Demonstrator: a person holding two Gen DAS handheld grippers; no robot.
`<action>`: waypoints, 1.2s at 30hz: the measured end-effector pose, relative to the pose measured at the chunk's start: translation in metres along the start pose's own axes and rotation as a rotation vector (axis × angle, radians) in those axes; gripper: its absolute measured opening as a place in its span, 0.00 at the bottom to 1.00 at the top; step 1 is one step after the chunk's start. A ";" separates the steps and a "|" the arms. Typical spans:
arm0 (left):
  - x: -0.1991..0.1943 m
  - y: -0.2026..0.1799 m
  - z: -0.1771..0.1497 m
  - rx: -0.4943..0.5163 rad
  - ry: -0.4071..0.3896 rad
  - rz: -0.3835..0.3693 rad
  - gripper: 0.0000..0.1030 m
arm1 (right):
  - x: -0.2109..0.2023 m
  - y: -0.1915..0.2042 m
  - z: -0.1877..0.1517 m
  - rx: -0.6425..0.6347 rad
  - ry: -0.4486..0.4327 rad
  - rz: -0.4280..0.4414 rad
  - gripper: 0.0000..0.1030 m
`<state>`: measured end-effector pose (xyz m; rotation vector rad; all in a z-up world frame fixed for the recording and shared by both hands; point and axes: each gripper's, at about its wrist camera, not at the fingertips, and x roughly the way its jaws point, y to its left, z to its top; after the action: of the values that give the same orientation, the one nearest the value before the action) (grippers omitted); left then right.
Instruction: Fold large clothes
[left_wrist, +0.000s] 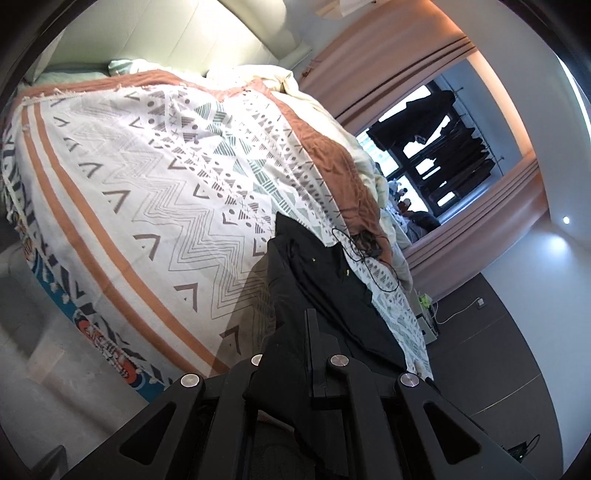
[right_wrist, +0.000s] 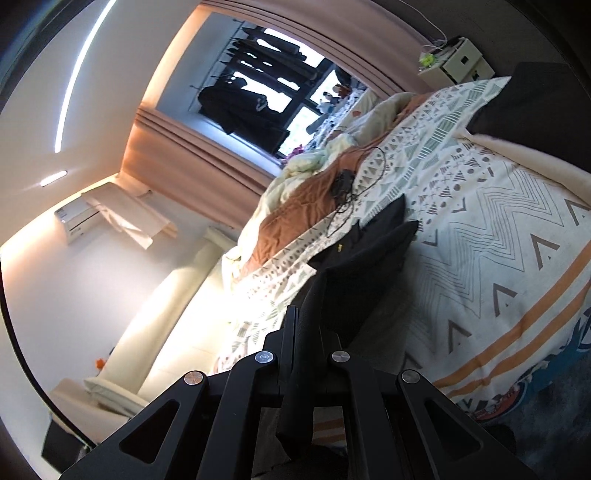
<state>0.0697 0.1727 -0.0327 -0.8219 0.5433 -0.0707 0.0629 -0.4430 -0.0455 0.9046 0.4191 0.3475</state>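
1. Broadly, a bed (left_wrist: 122, 206) covered by a patterned blanket (left_wrist: 173, 173) in white, grey and orange is seen in both wrist views; a rumpled cream and rust quilt (left_wrist: 332, 155) is bunched along its window side.
2. A black garment (left_wrist: 325, 280) is draped across the blanket, with its near edge lifted off the bed and drawn up into both grippers.
3. The left hand-held gripper (left_wrist: 312, 325) is clenched on the garment's edge, black cloth being pinched between its closed fingers.
4. The right hand-held gripper (right_wrist: 295, 321) is likewise clamped on the garment (right_wrist: 369, 254), a fold of it hanging below the jaws.
5. A thin black cable (left_wrist: 365, 251) is coiled on the blanket just beyond the garment.
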 end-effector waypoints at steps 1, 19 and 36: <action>-0.008 -0.001 -0.001 0.005 -0.007 -0.005 0.04 | -0.003 0.004 -0.002 -0.007 0.002 0.005 0.04; -0.075 0.012 -0.031 0.039 -0.009 0.024 0.04 | -0.045 0.016 -0.032 -0.053 0.068 0.004 0.04; -0.023 -0.056 0.052 0.097 -0.080 -0.006 0.04 | 0.016 0.017 0.045 -0.024 -0.001 0.033 0.04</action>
<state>0.0837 0.1754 0.0457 -0.7291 0.4581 -0.0692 0.0972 -0.4564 -0.0099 0.8893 0.3983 0.3816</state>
